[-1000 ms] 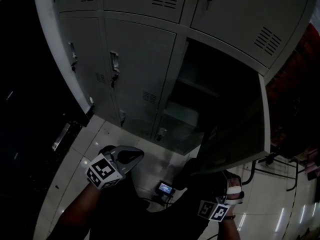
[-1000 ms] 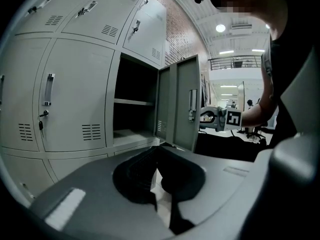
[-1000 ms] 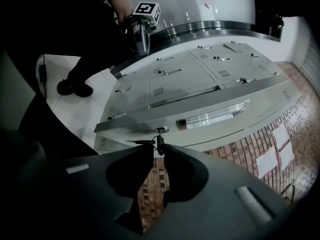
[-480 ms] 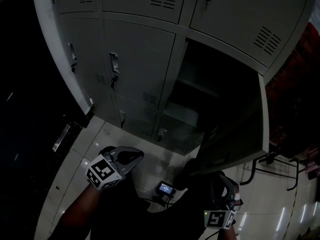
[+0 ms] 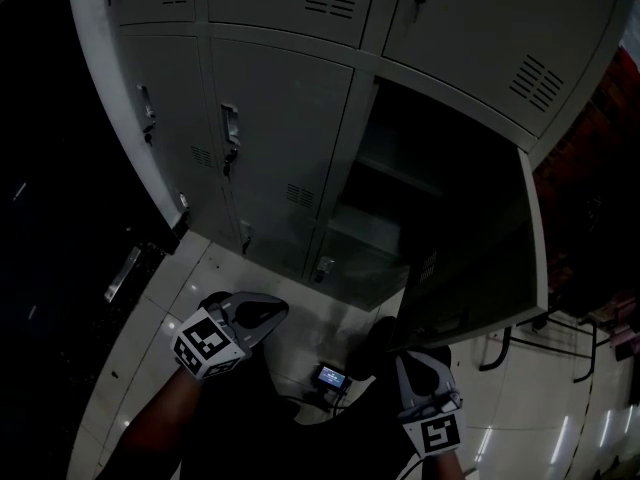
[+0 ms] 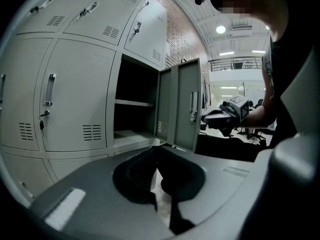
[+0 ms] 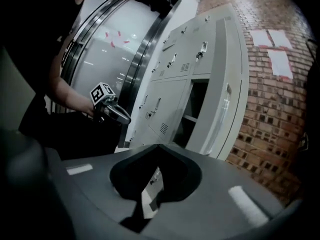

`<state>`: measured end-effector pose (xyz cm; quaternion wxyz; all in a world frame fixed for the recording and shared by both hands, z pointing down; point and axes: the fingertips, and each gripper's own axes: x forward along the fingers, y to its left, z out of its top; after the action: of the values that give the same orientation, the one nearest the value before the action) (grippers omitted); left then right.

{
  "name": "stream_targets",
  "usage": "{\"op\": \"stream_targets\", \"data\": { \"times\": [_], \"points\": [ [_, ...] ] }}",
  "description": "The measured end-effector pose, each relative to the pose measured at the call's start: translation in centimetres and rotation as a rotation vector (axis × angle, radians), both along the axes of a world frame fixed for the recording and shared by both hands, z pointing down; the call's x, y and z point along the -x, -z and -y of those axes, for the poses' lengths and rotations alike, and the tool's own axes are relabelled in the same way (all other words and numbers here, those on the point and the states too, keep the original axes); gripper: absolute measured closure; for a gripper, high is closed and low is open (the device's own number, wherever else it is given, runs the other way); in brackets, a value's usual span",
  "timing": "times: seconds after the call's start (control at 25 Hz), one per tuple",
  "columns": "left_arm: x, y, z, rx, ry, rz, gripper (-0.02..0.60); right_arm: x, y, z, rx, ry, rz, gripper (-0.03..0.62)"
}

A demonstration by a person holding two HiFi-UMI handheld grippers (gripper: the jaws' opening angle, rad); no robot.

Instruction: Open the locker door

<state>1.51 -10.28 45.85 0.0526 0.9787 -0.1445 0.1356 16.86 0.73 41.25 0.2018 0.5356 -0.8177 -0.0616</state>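
Observation:
The grey locker bank (image 5: 280, 118) has one door (image 5: 480, 258) swung wide open, and its dark compartment (image 5: 400, 183) with a shelf is in sight. My right gripper (image 5: 415, 360) hangs just below the door's lower corner, shut and holding nothing, clear of the door. My left gripper (image 5: 272, 314) hovers low over the floor in front of the closed lockers, shut and empty. The left gripper view has the open door (image 6: 182, 109) and the right gripper (image 6: 212, 118) beyond my shut left gripper (image 6: 159, 148). The right gripper view looks past my shut right gripper (image 7: 159, 146) at the door (image 7: 222, 109) edge-on.
Closed locker doors with handles (image 5: 229, 128) stand left of the open one. A small device with a lit screen (image 5: 331, 376) lies on the tiled floor between my arms. A black tubular frame (image 5: 515, 336) stands at the right. A brick wall (image 7: 270, 109) runs beside the lockers.
My right gripper has come away from the door's lower edge, swung left and turned, and its jaws have gone from open to shut. The left gripper has stayed still.

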Motion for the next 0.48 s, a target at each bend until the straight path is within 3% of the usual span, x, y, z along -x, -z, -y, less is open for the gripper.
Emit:
{"op": "stream_targets", "data": {
  "times": [0.48],
  "points": [
    [-0.07,-0.02,0.01,0.001,-0.002,0.001,0.571,1.04,-0.88,1.19,0.068,0.032,0.081,0.594]
  ]
}}
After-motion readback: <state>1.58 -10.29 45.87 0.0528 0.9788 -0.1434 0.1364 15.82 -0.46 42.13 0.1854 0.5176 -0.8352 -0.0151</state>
